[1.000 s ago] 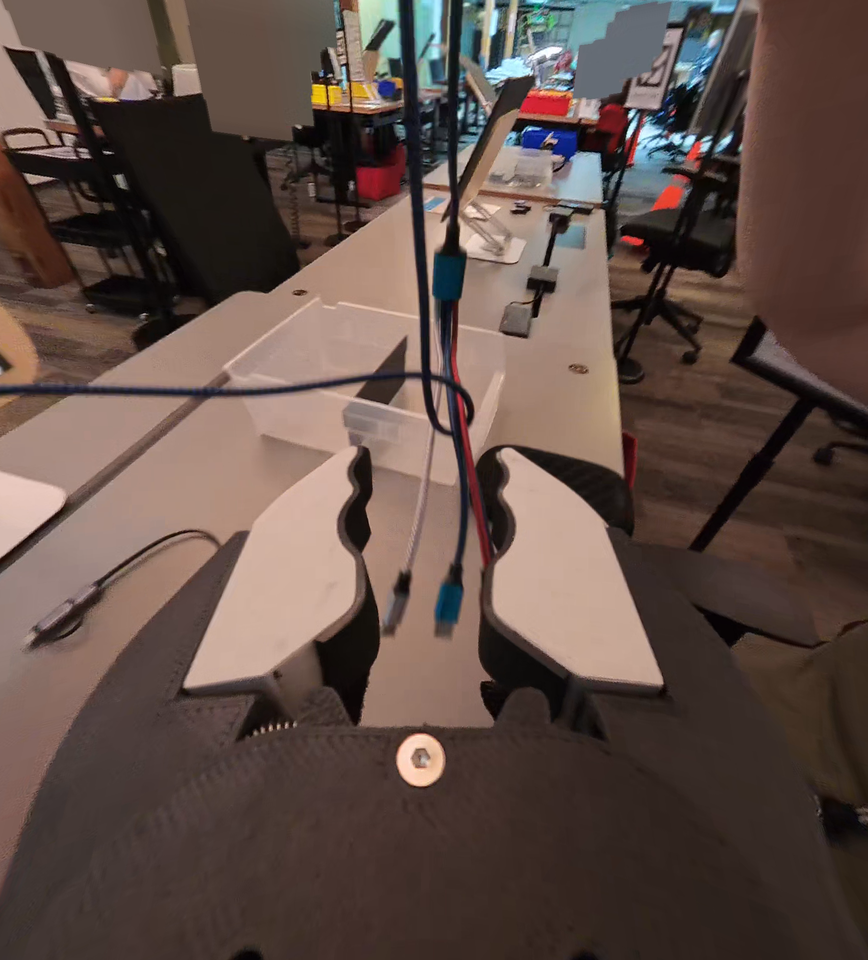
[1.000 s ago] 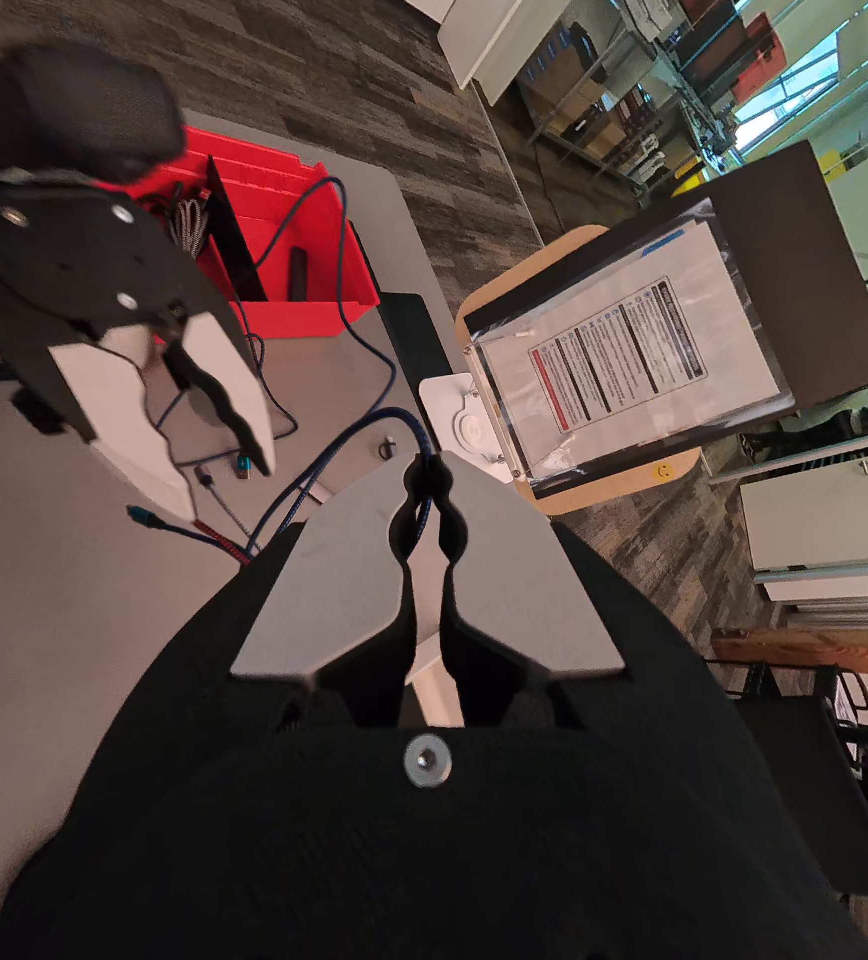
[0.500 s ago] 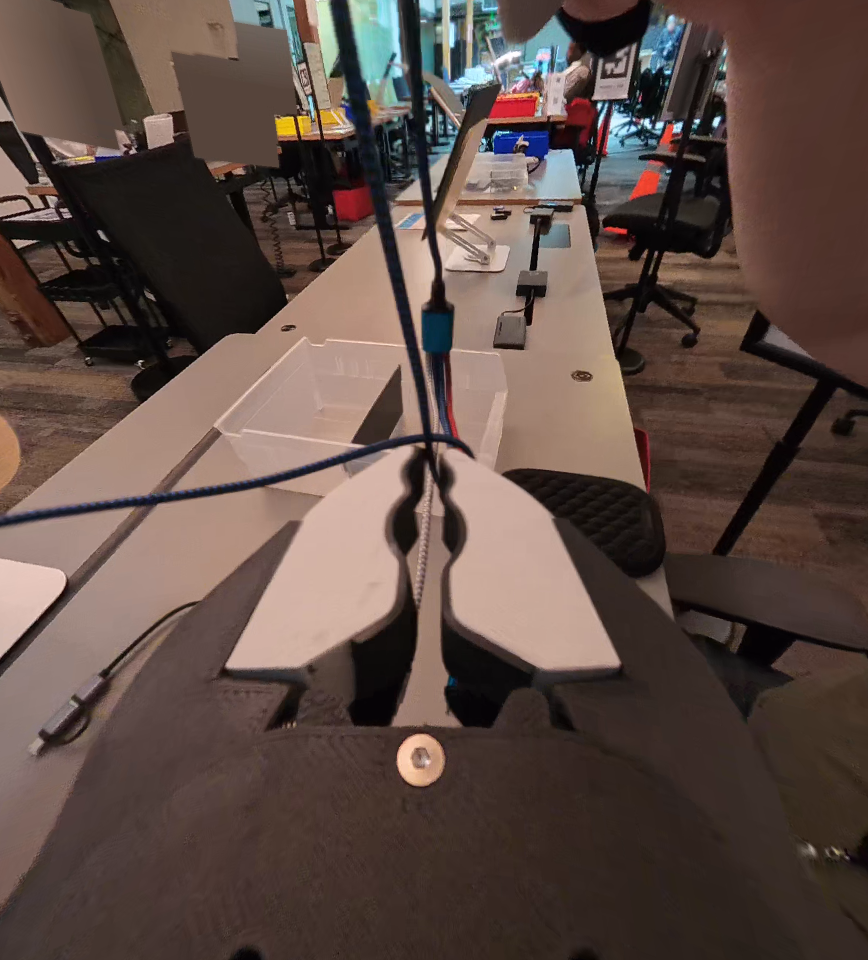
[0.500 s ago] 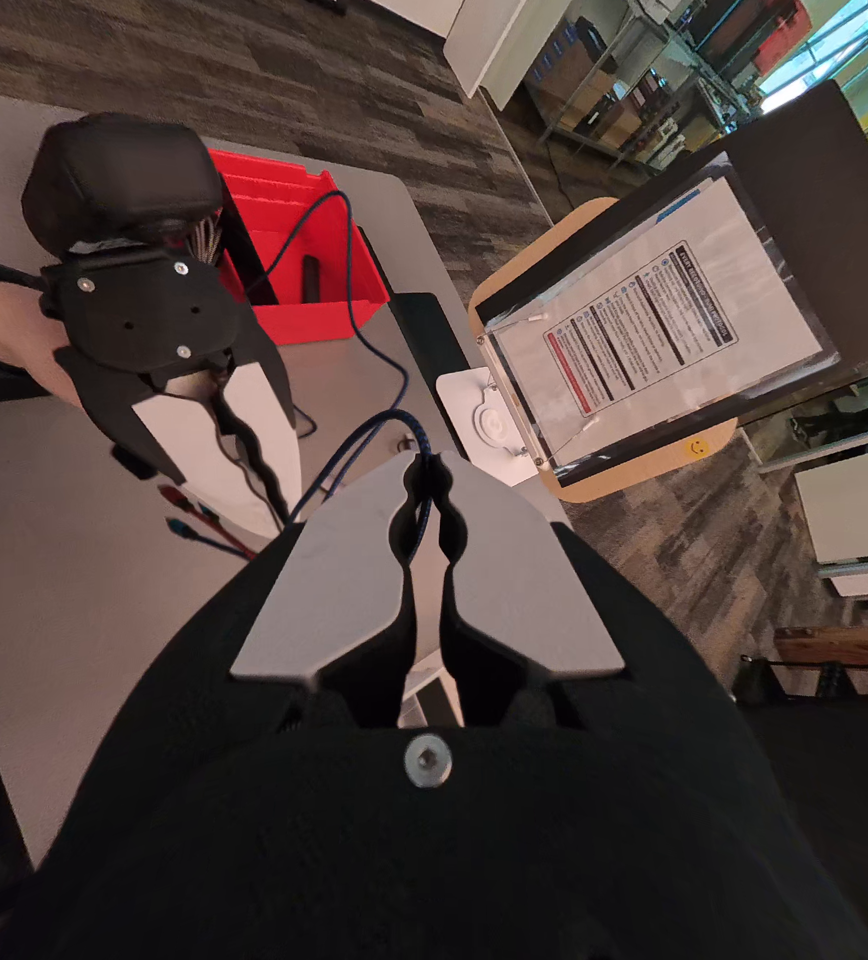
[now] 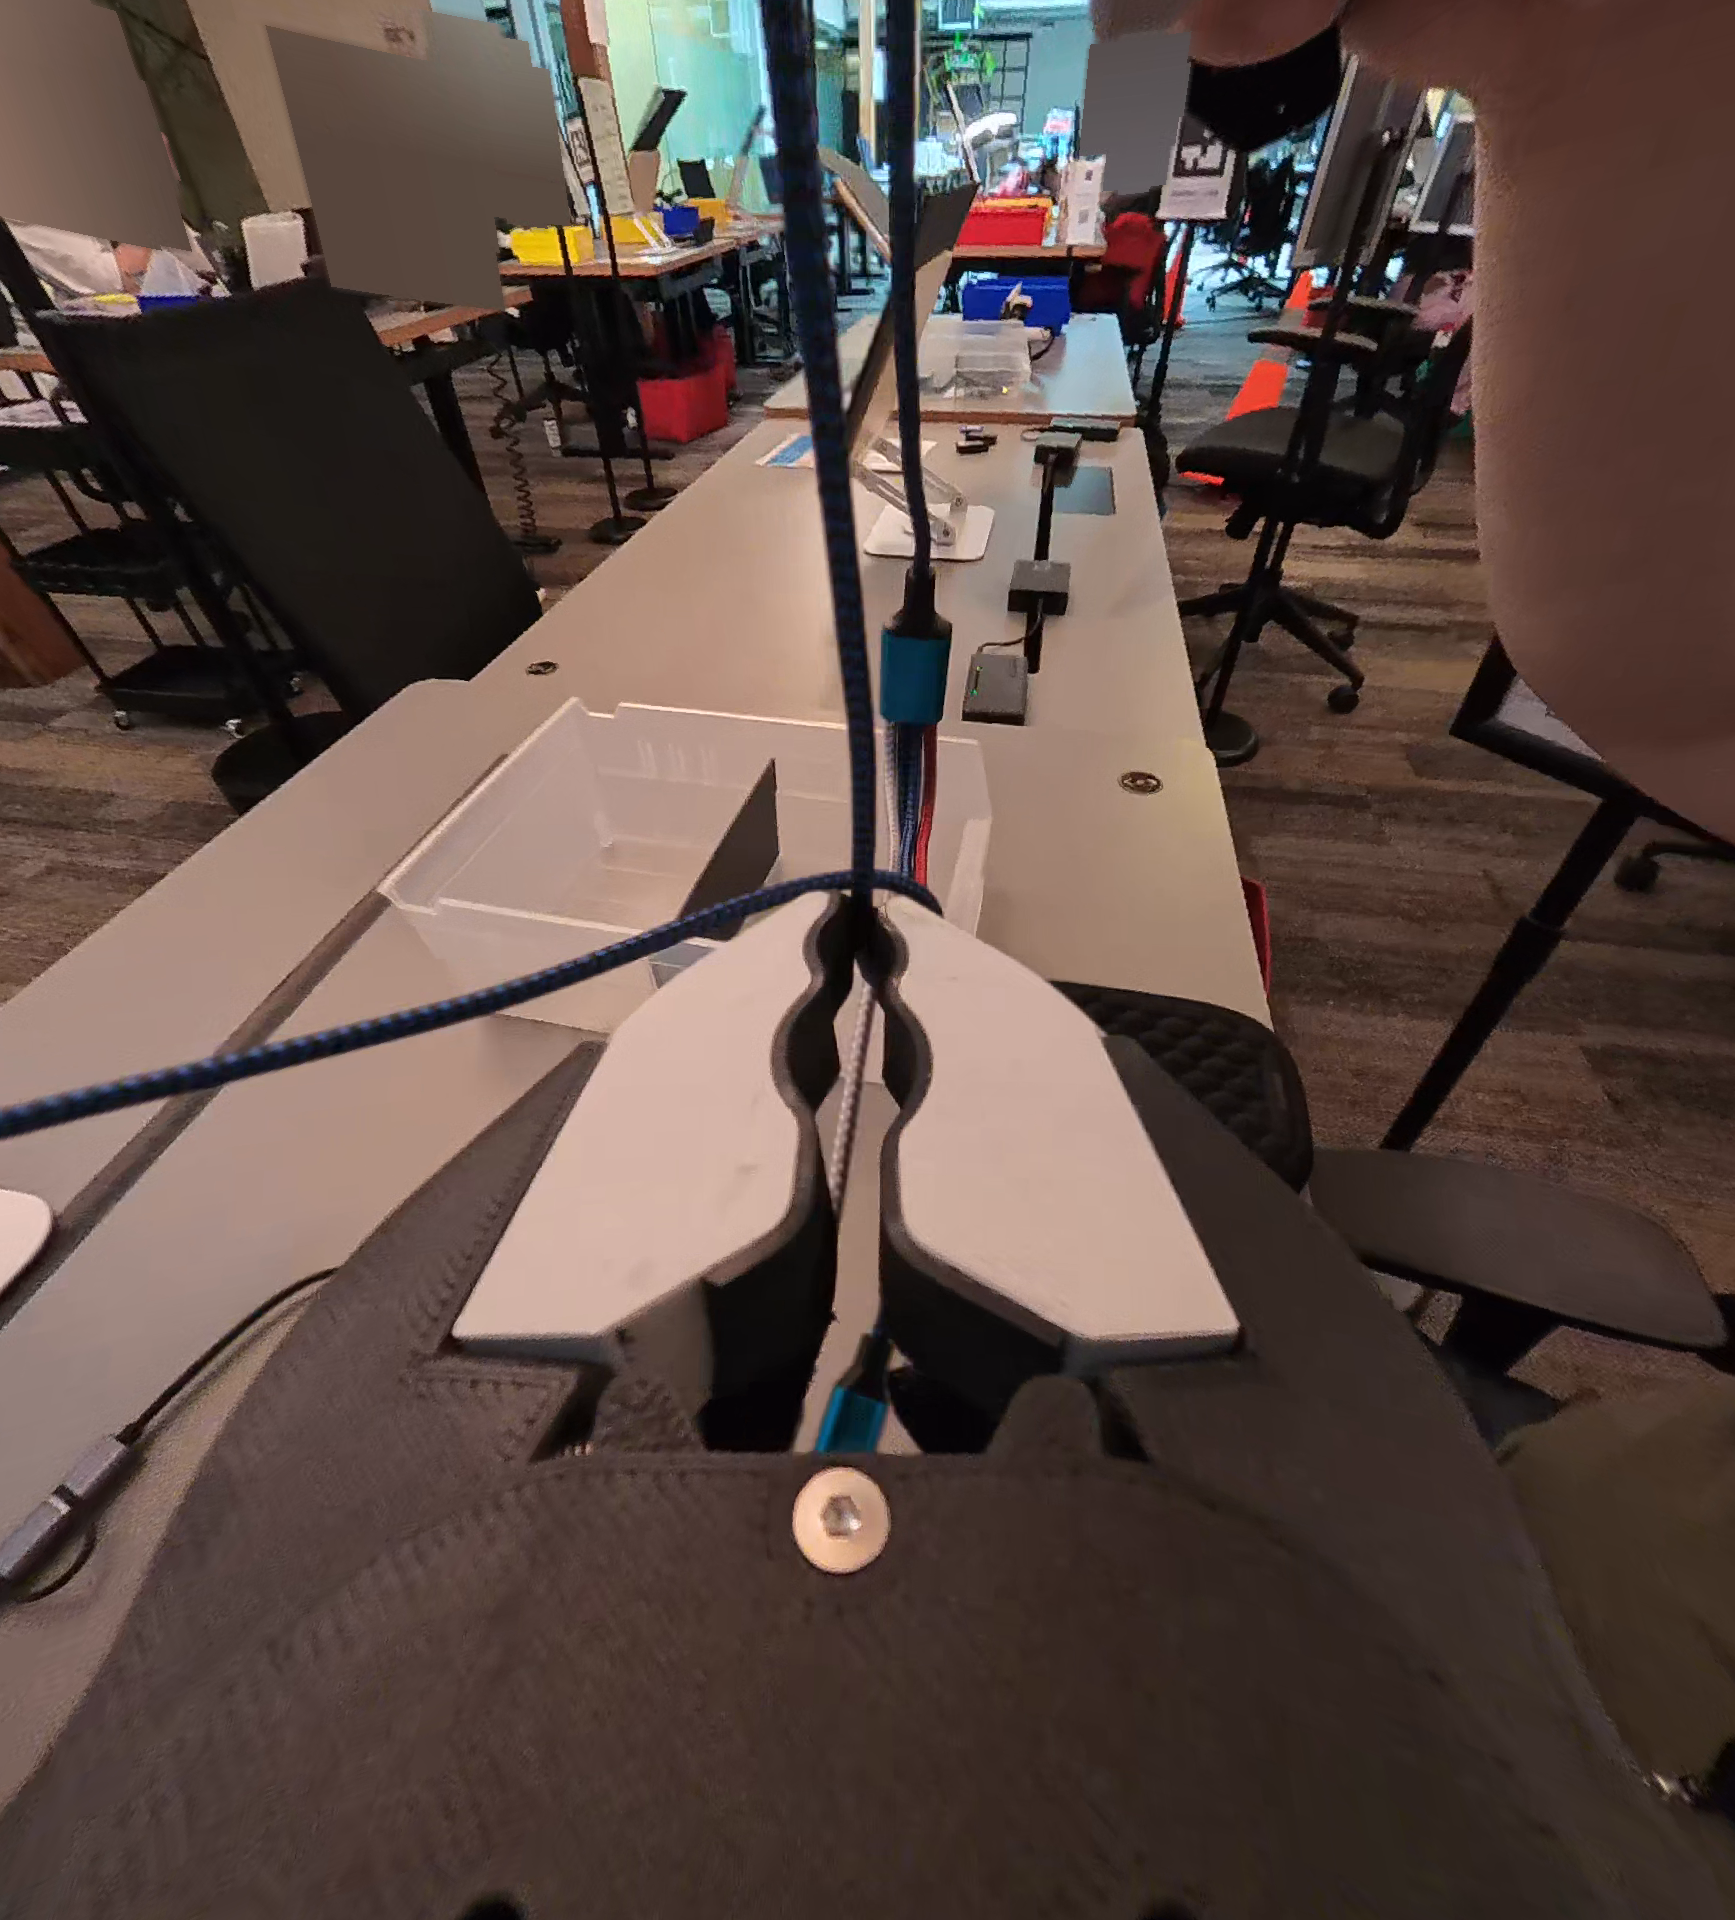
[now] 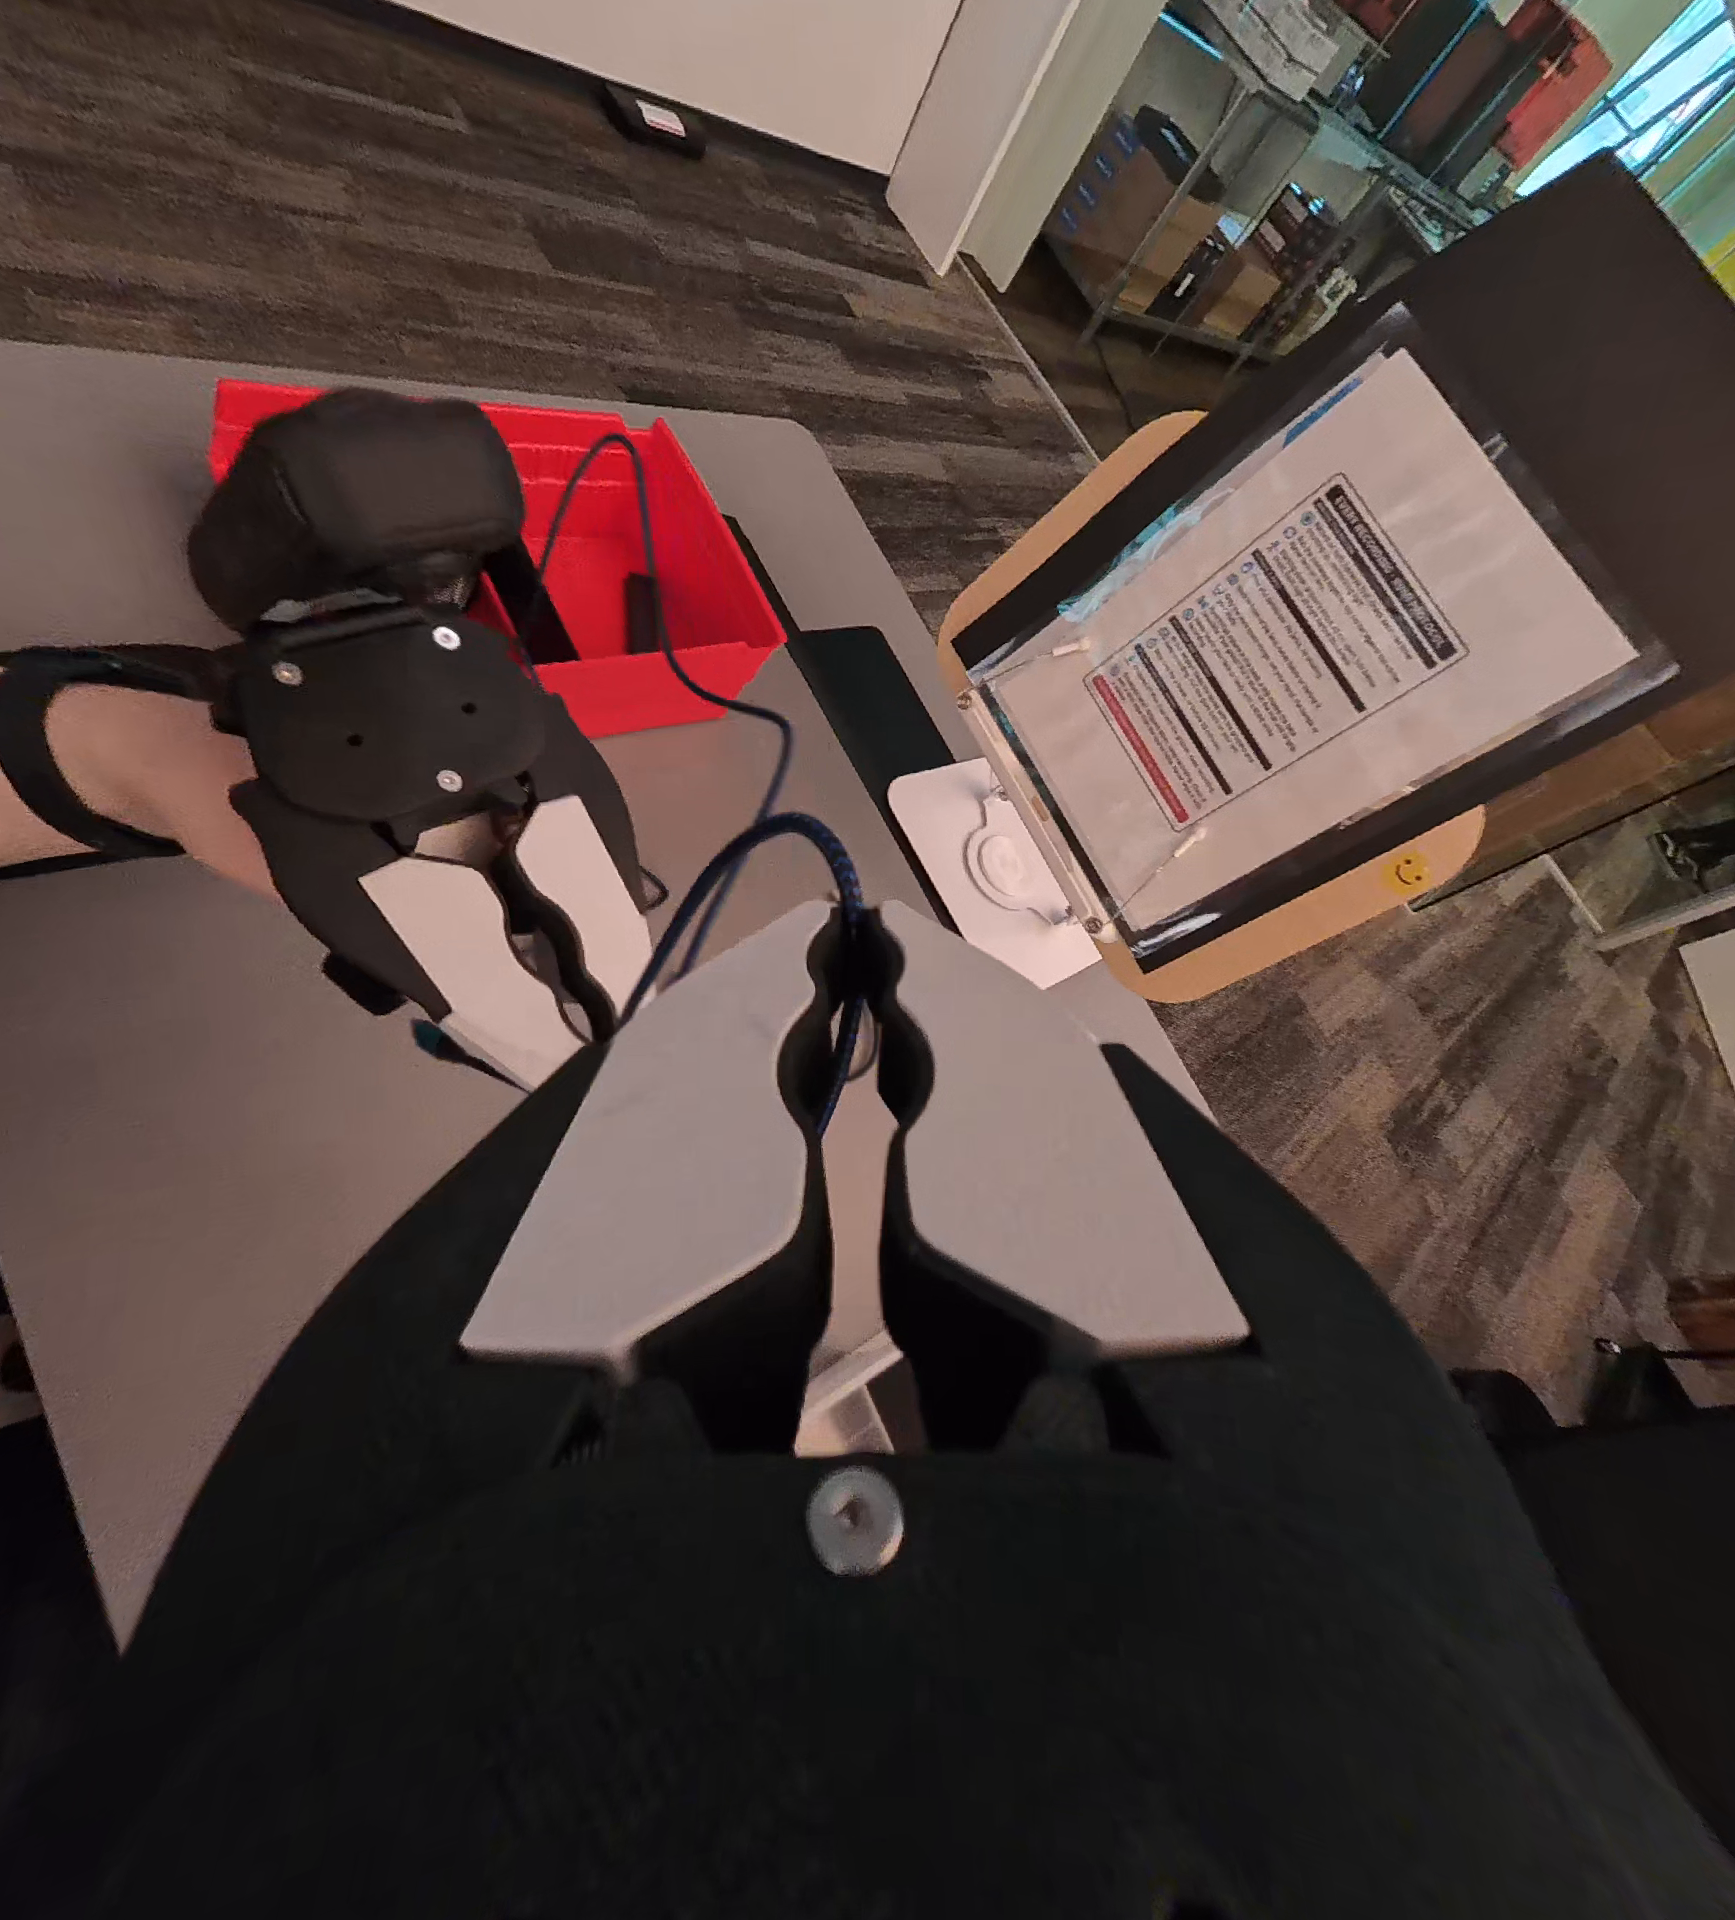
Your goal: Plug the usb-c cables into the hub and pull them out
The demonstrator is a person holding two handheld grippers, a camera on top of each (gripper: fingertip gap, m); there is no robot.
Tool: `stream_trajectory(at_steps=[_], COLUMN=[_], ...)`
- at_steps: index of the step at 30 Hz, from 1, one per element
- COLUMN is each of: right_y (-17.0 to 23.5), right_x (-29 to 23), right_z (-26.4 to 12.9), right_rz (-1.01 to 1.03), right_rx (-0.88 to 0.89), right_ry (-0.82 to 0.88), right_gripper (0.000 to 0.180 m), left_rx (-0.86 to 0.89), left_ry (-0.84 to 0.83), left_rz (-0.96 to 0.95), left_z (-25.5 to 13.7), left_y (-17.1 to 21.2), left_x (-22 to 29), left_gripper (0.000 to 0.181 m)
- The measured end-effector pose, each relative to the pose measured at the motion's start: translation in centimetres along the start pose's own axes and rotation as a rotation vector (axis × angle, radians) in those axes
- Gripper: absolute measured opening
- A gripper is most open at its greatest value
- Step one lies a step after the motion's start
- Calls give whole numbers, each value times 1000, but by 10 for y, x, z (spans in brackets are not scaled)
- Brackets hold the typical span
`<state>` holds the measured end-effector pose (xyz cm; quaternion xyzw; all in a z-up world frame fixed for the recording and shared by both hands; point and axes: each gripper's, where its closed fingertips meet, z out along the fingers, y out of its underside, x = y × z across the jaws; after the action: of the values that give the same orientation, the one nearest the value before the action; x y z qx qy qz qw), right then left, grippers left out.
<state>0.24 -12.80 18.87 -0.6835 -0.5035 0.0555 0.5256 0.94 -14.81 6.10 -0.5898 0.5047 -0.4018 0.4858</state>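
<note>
The long grey table point(image 5: 1071, 831) carries a clear plastic bin point(image 5: 572, 831) in the left wrist view and a red bin point(image 6: 676, 665) in the right wrist view. Beyond the clear bin a small dark hub point(image 5: 996, 688) lies on the table with nothing plugged into the side I can see, so I judge the task is at its start: no cable is inserted, and all plugging and pulling out is left. The blue braided cable point(image 5: 832, 416) hangs from above and splits below a blue sleeve point(image 5: 911, 675) into thin branches. The left gripper point(image 5: 859, 940) is closed on these branches, with the tips pressed together around them; a white braided branch point(image 5: 850, 1101) runs down between the fingers and a blue plug point(image 5: 850, 1408) sits near the gripper base. The right gripper point(image 6: 858, 920) is closed too, pinching the same blue cable higher up at its tips. The hub is well apart from both grippers, farther along the table.
</note>
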Motion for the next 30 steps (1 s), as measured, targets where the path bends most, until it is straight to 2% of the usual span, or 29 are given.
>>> stream_trajectory(at_steps=[3, 8, 12, 14, 16, 18, 20, 22, 26, 30], right_y=[13, 65, 63, 57, 62, 79, 82, 86, 91, 85], right_x=[11, 26, 5, -32, -67, -70, -61, -59, -55, -59], right_z=[1, 7, -30, -37, -13, 21, 40, 57, 71, 60], right_rz=[4, 43, -93, -219, -325, -474, -628, -679, -656, -530], right_rx=[-11, -5, 256, 331, 306, 163, 119, 81, 46, 116], right_ry=[20, 129, 445, 466, 383, 397, 477, 444, 371, 269], right_gripper=[4, 47, 47, 41, 40, 56, 47, 39, 7, 6], left_rx=[11, -10, -6, 10, 12, 5, -6, -5, 2, 0], left_ry=[-37, -11, -64, -54, -48, -40, -41, -37, -13, -4], left_rz=[-2, -125, -161, -180, -198, -204, -203, -207, -221, -192], left_z=[-5, -18, -30, -34, -36, -36, -35, -35, -41, -50], left_y=[-3, -15, -20, -22, -23, -22, -19, -19, -19, -16], left_x=[-6, -11, -23, -23, -24, -22, -20, -18, -14, -14], left_gripper=[3, 3, 3, 3, 3, 3, 3, 3, 3, 3])
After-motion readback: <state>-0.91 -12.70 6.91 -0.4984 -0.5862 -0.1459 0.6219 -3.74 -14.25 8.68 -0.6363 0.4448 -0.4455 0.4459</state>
